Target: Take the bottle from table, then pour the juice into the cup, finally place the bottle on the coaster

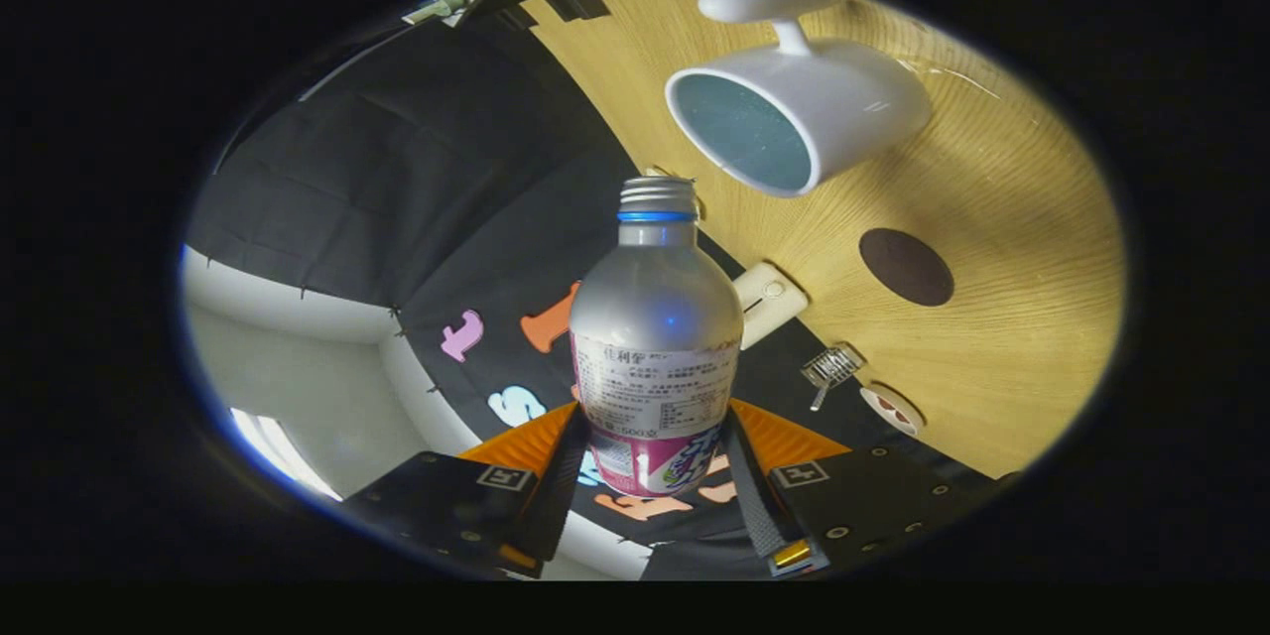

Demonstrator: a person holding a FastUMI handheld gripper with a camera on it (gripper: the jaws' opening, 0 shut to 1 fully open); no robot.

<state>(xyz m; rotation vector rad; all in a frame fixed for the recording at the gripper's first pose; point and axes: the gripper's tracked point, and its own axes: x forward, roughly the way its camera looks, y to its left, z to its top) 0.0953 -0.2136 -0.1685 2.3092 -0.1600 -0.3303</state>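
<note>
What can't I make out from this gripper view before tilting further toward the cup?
- Juice level: the bottle is opaque metal, with a label over its lower body.
- Bottle base: hidden behind the gripper, whose jaws press on both sides.
- Cup contents: the interior looks dim; liquid cannot be told.
- Small objects along the table edge near the coaster: too small to identify.

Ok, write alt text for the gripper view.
The gripper clamps a silver bottle between both fingers, tilted over a wooden table. Beyond the bottle's mouth lie a white cup and a dark round coaster.
</note>
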